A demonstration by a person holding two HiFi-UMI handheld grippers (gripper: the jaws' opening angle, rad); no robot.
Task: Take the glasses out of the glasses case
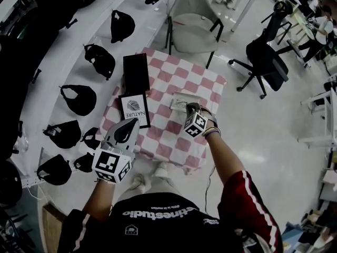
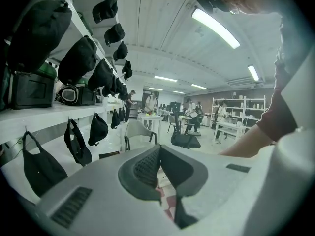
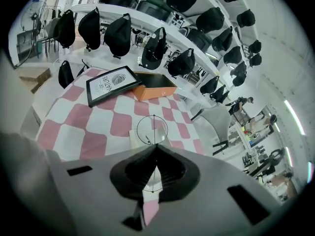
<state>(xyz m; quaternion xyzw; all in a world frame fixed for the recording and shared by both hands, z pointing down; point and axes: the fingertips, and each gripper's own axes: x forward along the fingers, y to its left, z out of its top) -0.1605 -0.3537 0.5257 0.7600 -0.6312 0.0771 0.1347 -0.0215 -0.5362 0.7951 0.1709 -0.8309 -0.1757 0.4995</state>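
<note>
Stands at the near edge of a small table (image 1: 168, 136) covered with a pink and white checked cloth, one gripper in each hand.

Holds the right gripper (image 1: 190, 108) over the right half of the table, more toward the far edge. Has its jaws pressed together on the glasses (image 1: 182, 104), a thin wire pair with round lenses. Grips them edge-on by the thin wire, so that in the right gripper view one round lens shows just past the tips and the other sits low between the jaws. Has the pale glasses case (image 1: 181, 96) directly below the glasses, lying flat on the cloth. Cannot tell whether the glasses touch the case or hang just above it.

Holds the left gripper (image 1: 130, 125) by the near left corner of the table, well apart from the case. Has its jaws closed against each other, with nothing between them. Points it out across the table toward the room.

Along the left edge of the table, a framed picture (image 1: 134, 109) with the word NATURE. Just beside it, at the far left corner, a flat box (image 1: 136, 73), black on top and orange on the side. Beyond the far edge, a grey chair (image 1: 192, 20). To the left of the table, black caps (image 1: 79, 99) hanging along a white wall.
</note>
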